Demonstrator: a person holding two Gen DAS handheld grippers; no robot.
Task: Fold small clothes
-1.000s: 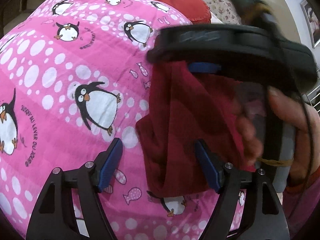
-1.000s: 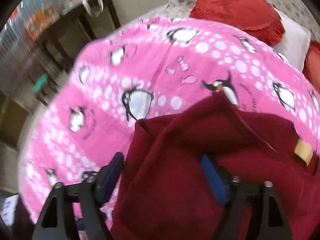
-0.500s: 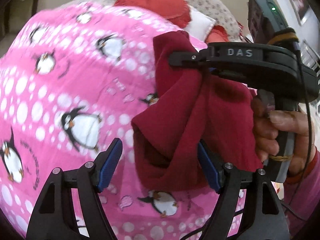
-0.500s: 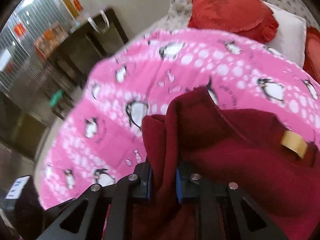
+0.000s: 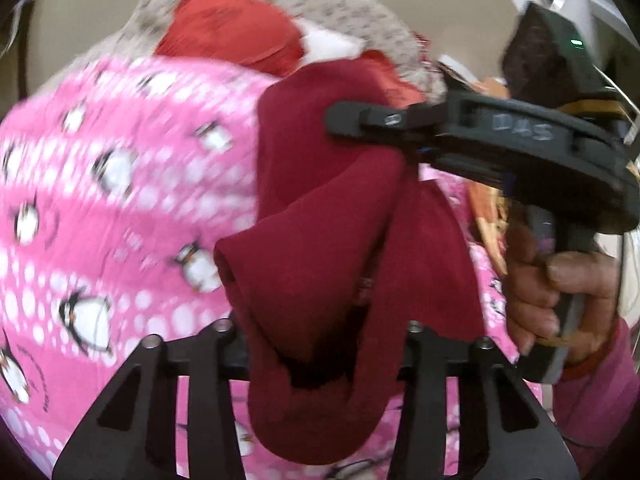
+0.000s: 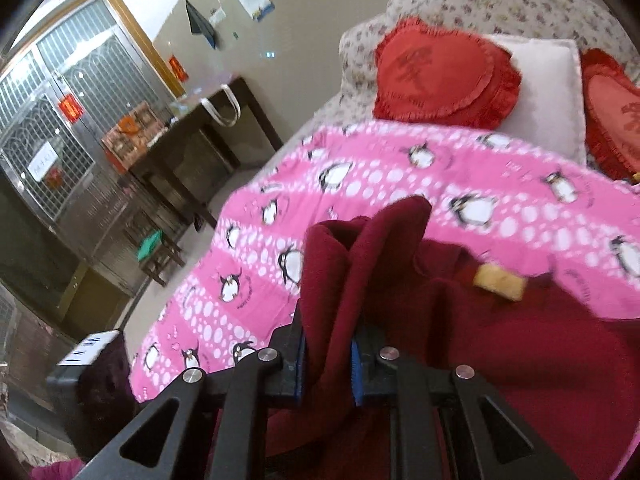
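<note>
Above the pink penguin bedspread (image 5: 120, 208) the maroon garment (image 5: 320, 240) now hangs lifted between my tools: my right tool (image 6: 326, 364) clamps one bunched edge, and my left tool (image 5: 320, 344) has just been closing on another. Next, I judge, comes spreading it flat.

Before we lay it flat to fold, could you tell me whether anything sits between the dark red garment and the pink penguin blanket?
Nothing visible does. The dark red garment hangs from the right gripper and left gripper, above bare pink penguin blanket; the cushions lie beyond its far edge.
</note>
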